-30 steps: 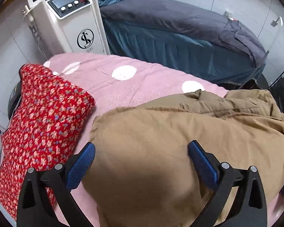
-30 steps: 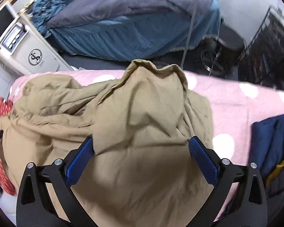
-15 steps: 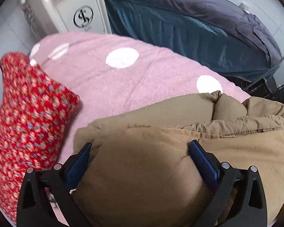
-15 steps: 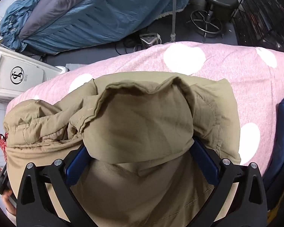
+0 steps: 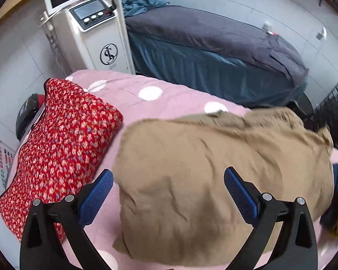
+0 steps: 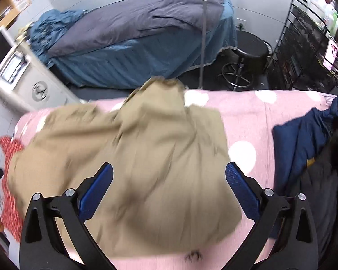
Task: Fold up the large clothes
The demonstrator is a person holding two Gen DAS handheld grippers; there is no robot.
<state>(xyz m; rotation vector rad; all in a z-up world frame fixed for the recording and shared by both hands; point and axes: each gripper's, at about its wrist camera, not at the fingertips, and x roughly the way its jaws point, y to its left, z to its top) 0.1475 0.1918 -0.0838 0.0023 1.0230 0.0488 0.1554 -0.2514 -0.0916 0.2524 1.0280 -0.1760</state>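
Khaki coat [image 5: 214, 168] lies bunched at frame centre on the pink dotted bed [image 5: 128, 99], both grippers, left gripper [image 5: 169, 193] and right gripper [image 6: 169, 191], spread and empty above it, probably ready to fold it.

left wrist: looking forward-down, close | right wrist: looking forward-down, close | both sharing tan garment [image 5: 214, 168] [image 6: 146, 157], pink bedspread [image 5: 169, 103] [image 6: 281, 112]

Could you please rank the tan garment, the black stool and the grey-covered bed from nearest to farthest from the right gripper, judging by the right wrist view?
1. Tan garment, directly under the right gripper.
2. Black stool, beyond the pink table, to the right.
3. Grey-covered bed, against the far wall.
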